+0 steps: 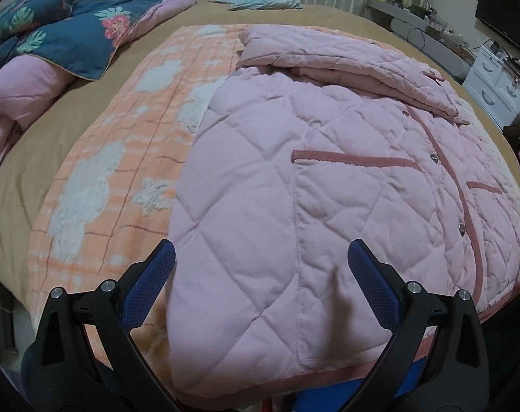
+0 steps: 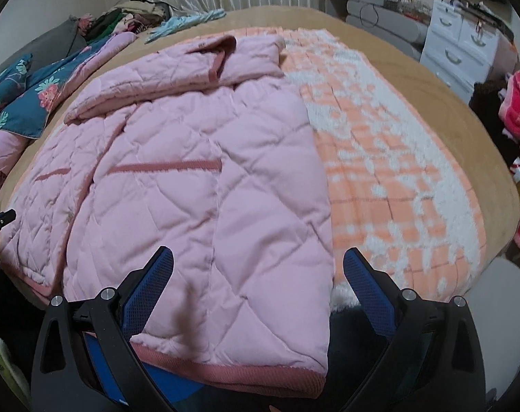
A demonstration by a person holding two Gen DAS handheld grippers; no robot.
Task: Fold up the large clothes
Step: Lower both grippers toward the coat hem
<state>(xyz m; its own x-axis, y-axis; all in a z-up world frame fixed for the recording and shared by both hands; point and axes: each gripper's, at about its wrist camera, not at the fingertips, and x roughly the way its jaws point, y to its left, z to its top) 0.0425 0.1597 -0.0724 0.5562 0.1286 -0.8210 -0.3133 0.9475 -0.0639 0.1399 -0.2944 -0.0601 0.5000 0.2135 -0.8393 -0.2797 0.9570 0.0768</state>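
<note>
A pink quilted jacket (image 1: 294, 178) with darker pink trim lies flat on an orange-and-white checked blanket (image 1: 122, 158) on the bed, its sleeves folded across the top. My left gripper (image 1: 261, 257) is open just above the jacket's hem at its left corner. In the right wrist view the same jacket (image 2: 191, 171) lies on the blanket (image 2: 390, 178). My right gripper (image 2: 258, 257) is open over the jacket's hem at its right corner. Neither gripper holds cloth.
A blue floral duvet (image 1: 71, 34) and pink bedding (image 1: 16, 92) are piled at the bed's left. A light blue cloth (image 1: 260, 0) lies at the far edge. White drawers (image 2: 462, 44) and a cluttered shelf (image 1: 417, 13) stand to the right.
</note>
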